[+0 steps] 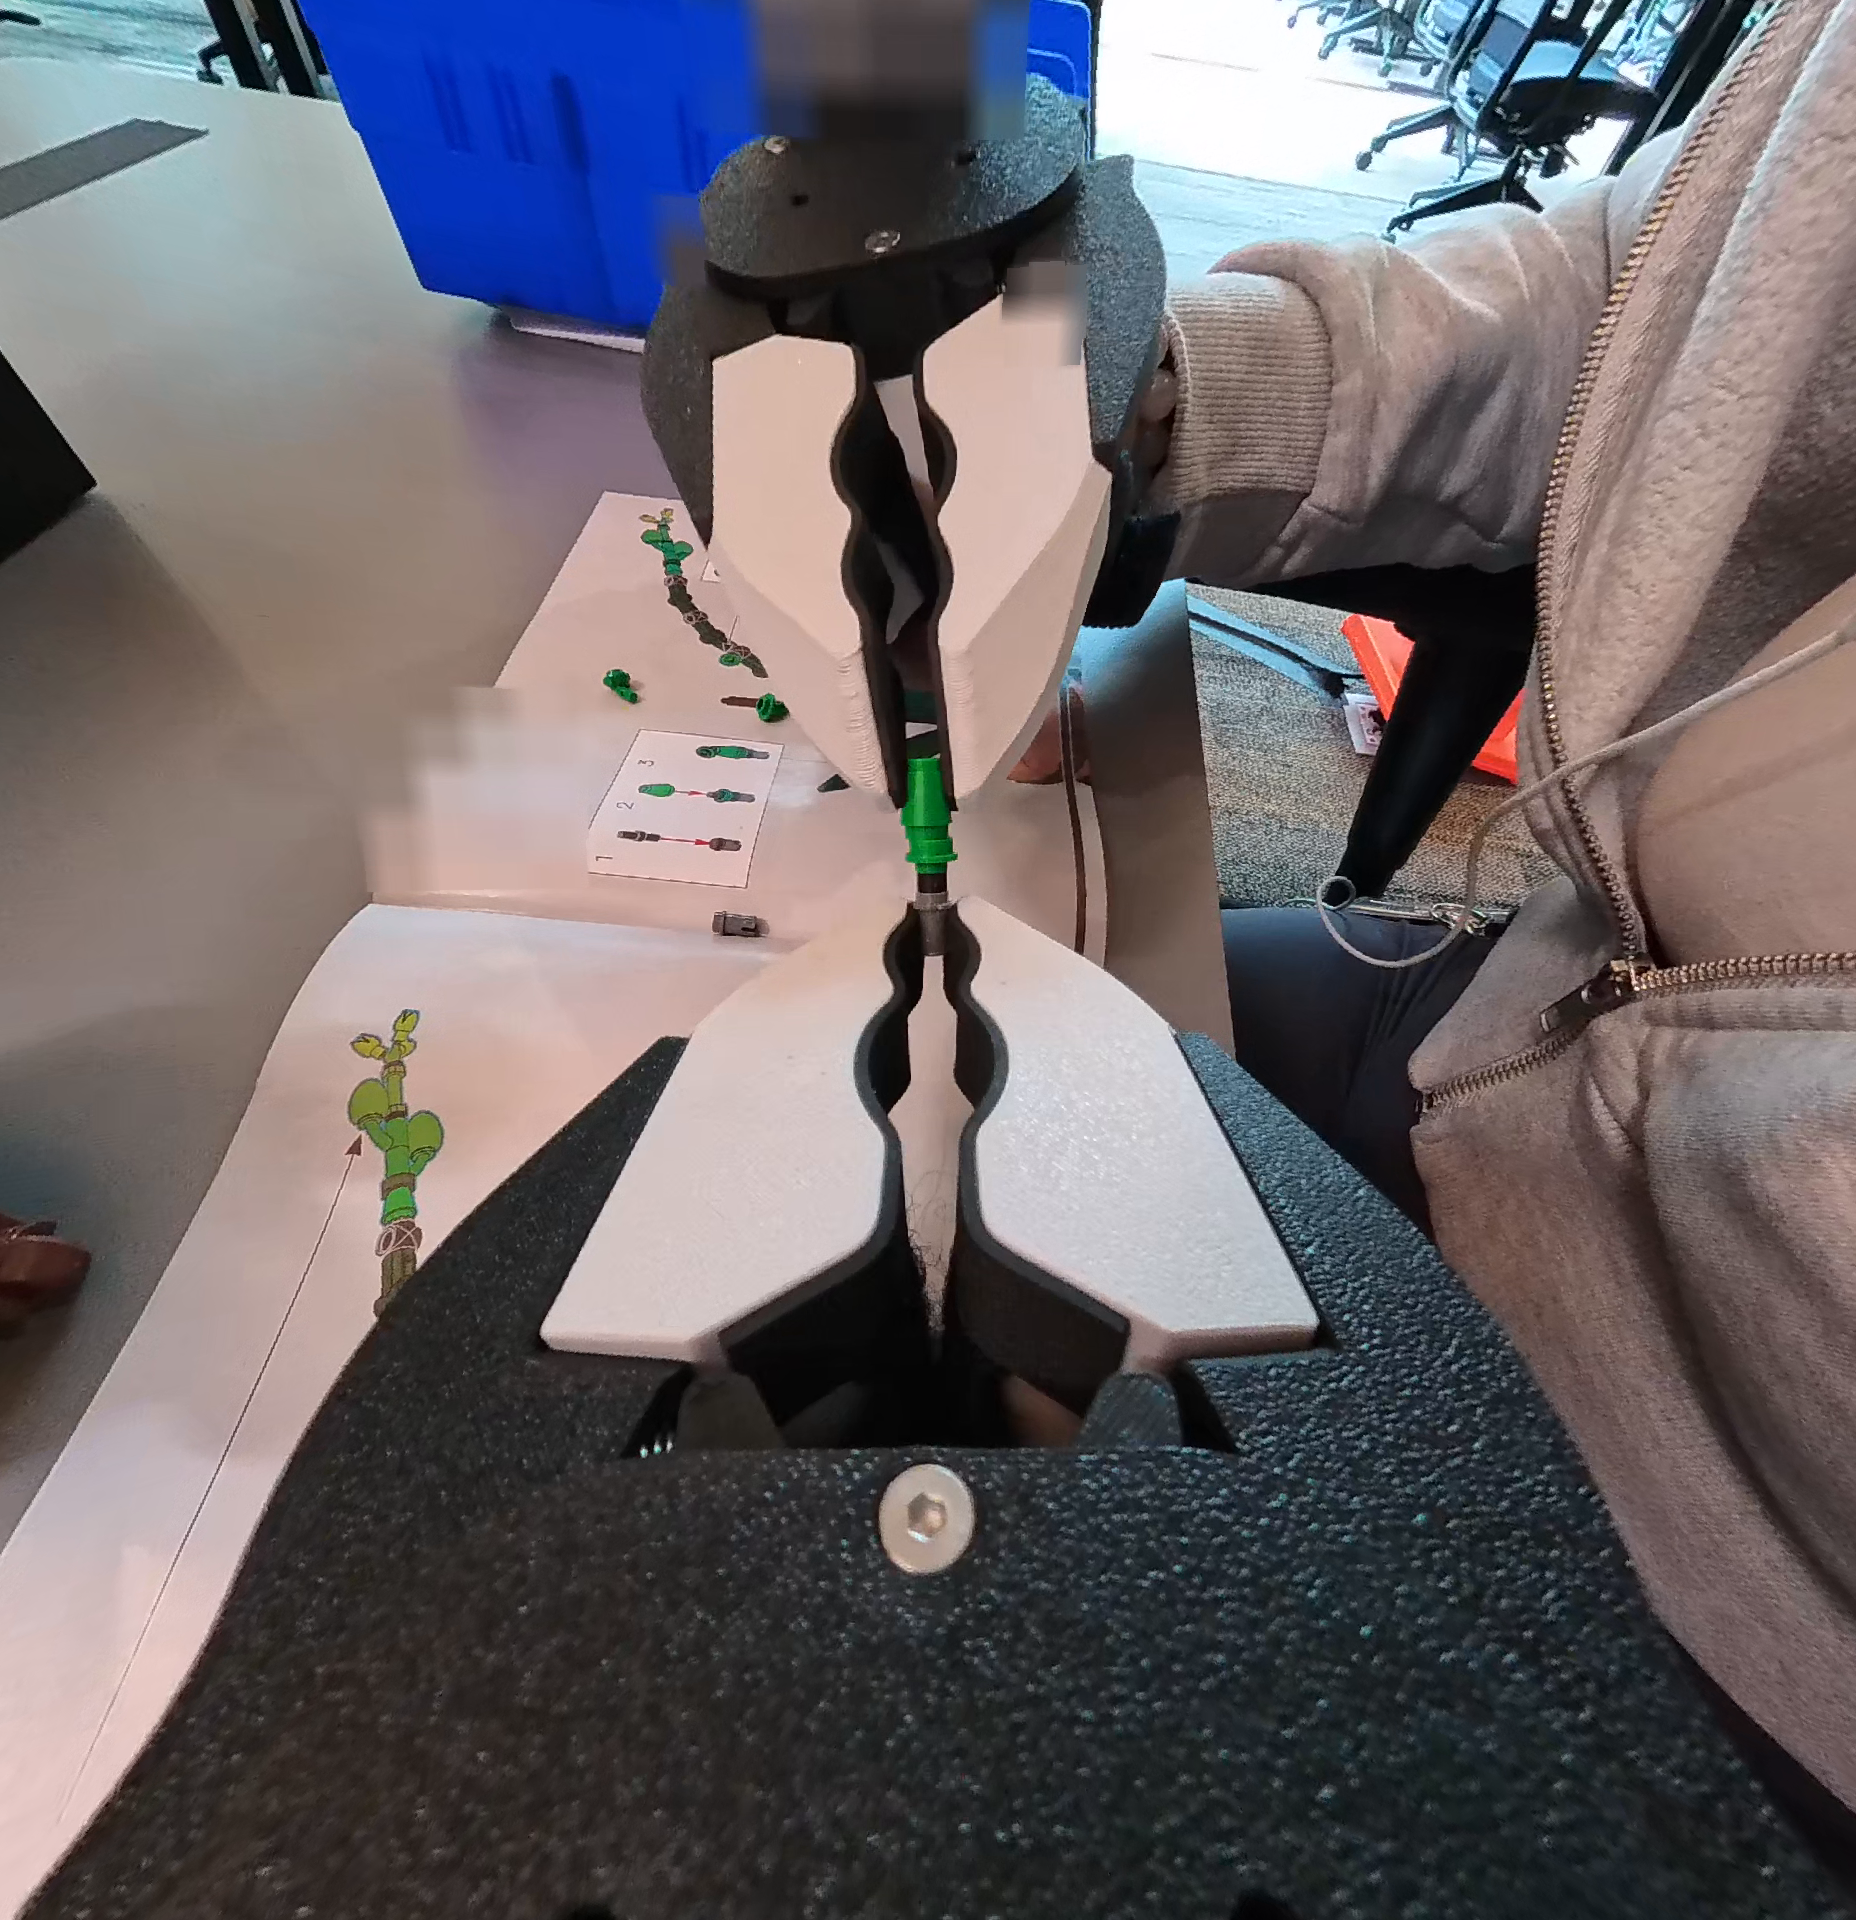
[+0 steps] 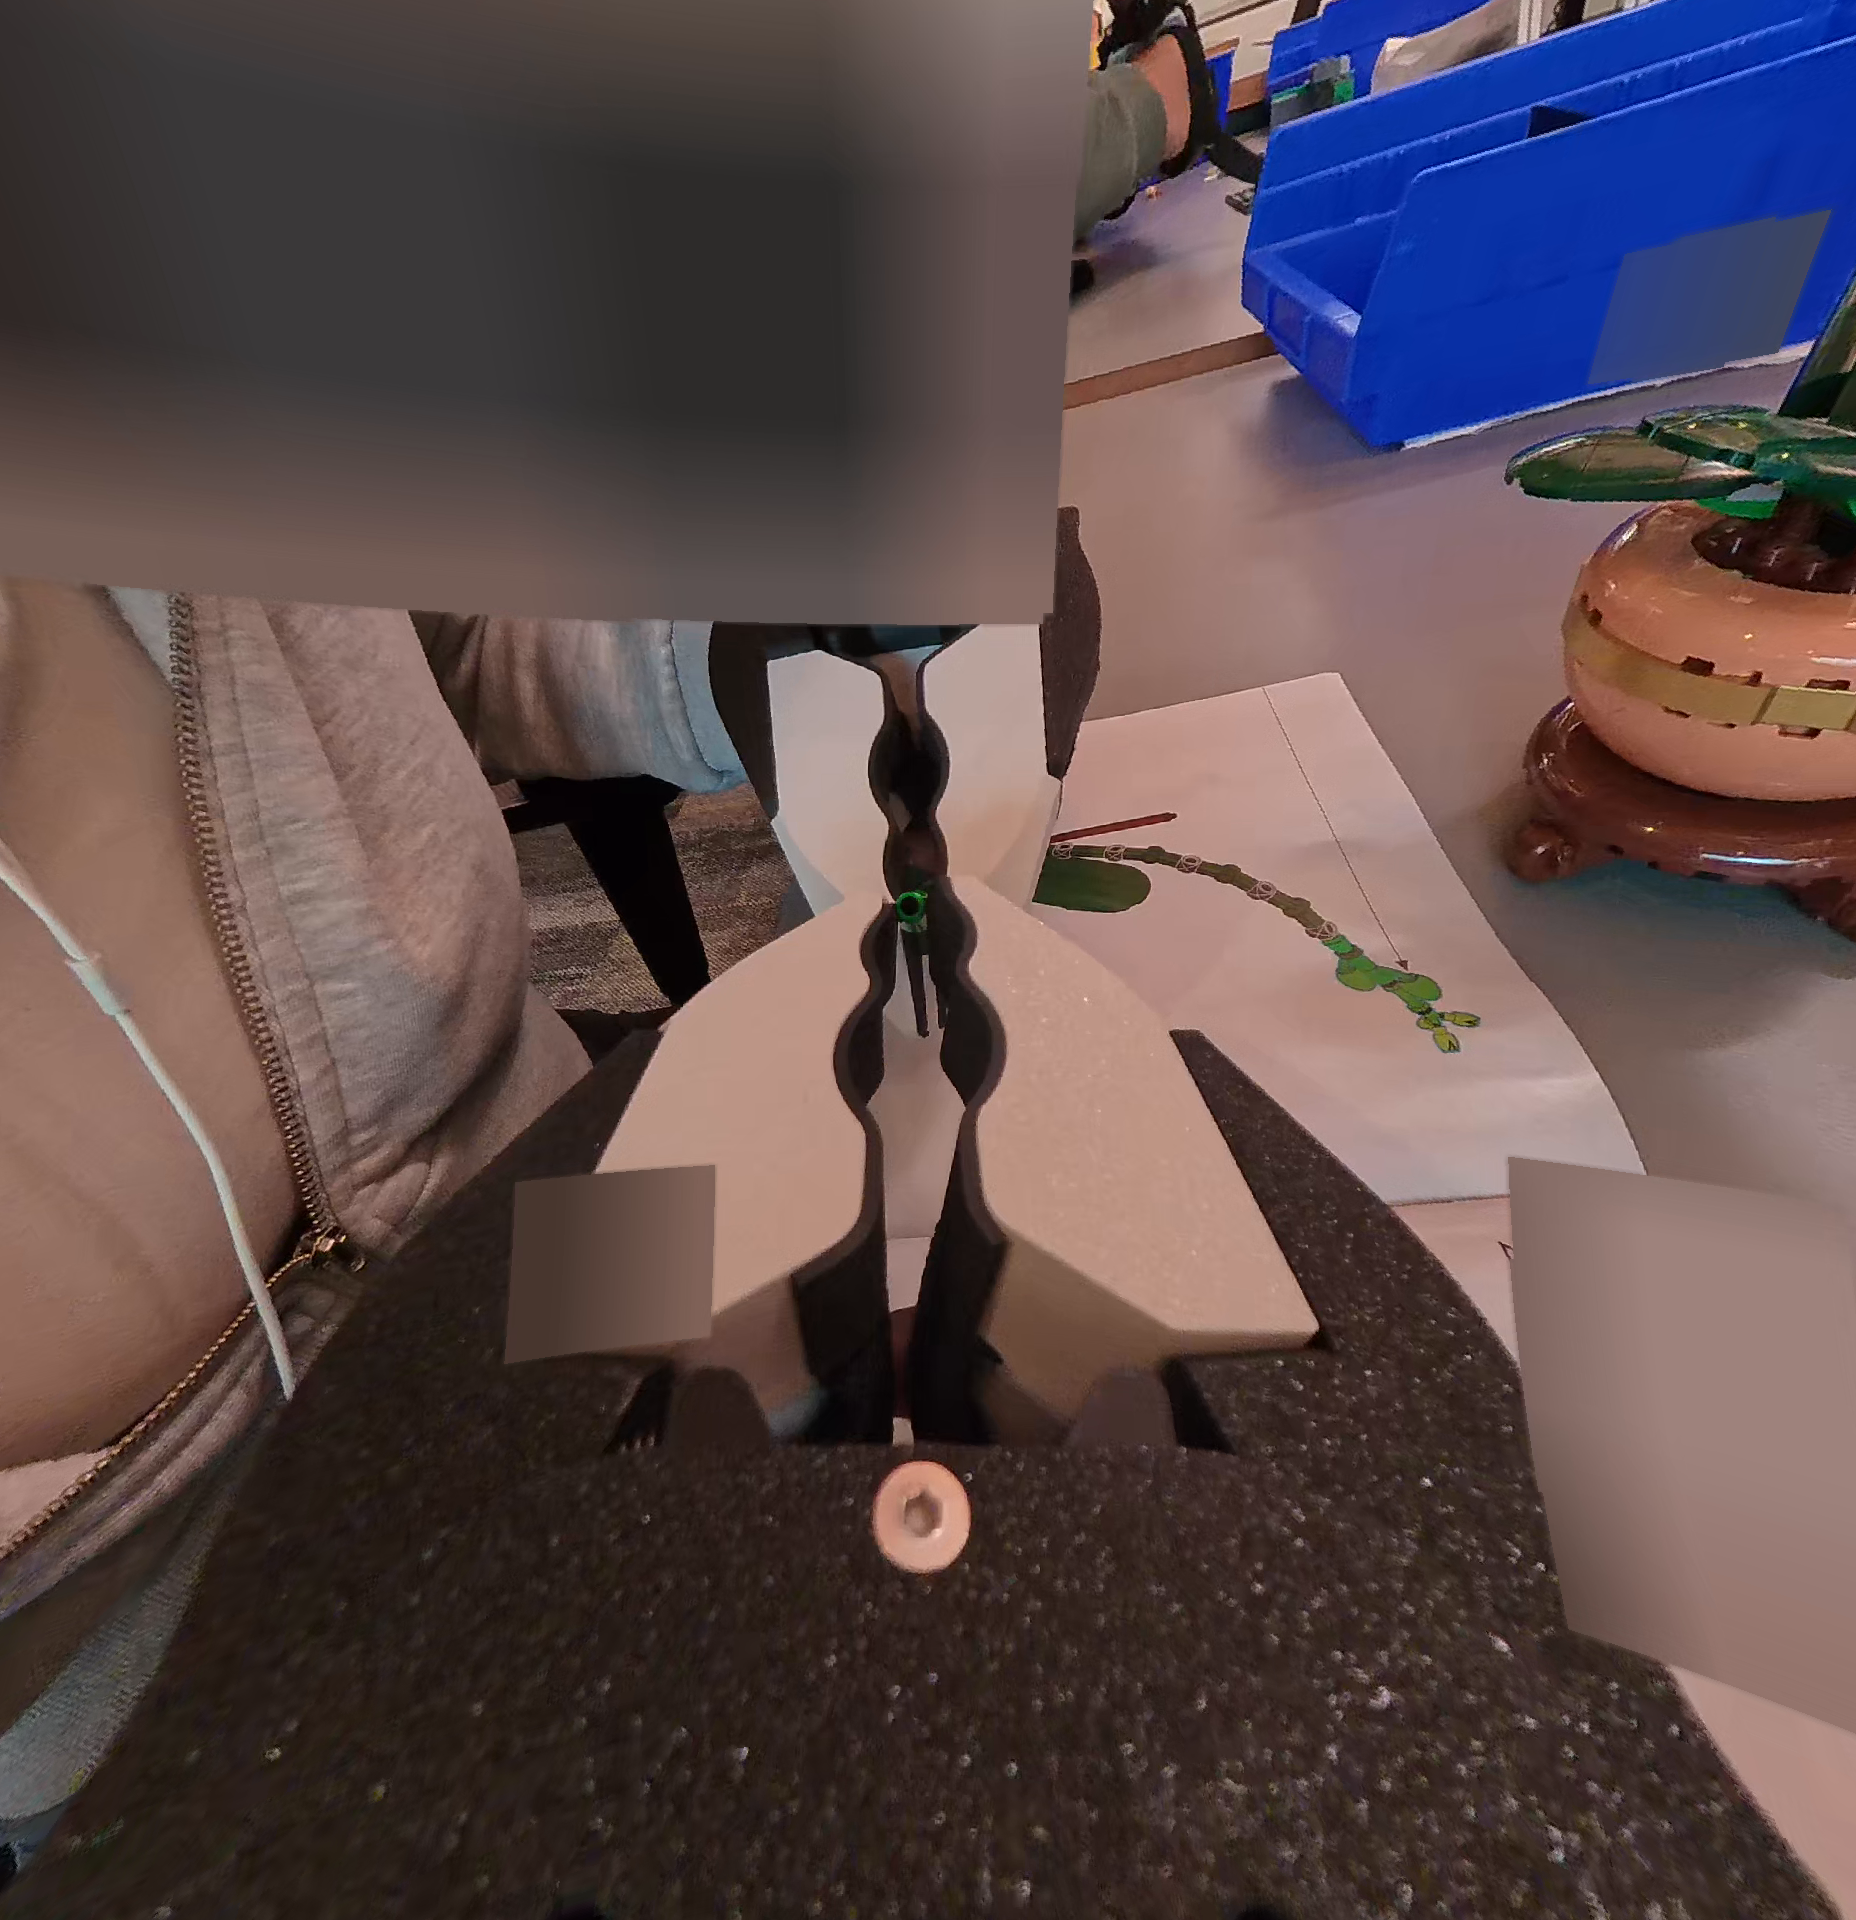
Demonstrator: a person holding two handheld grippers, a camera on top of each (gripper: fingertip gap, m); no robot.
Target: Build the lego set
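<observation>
left hand-held gripper (image 1: 932, 914) pinching dark ribbed pin (image 1: 934, 928) | right hand-held gripper (image 1: 924, 795) — green cone (image 1: 926, 821)

Step numerals on instruction sheet (image 1: 685, 810), small printed card (image 1: 1365, 722) on floor, illegible

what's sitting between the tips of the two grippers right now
In the left wrist view, a green cone piece on a dark pin bridges the left gripper and right gripper.

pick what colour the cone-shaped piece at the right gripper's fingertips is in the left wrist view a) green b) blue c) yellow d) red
a: the cone-shaped piece pinched at the tips of the right gripper is bright green, and its lower end sits on a dark peg clamped by the left gripper.
</observation>
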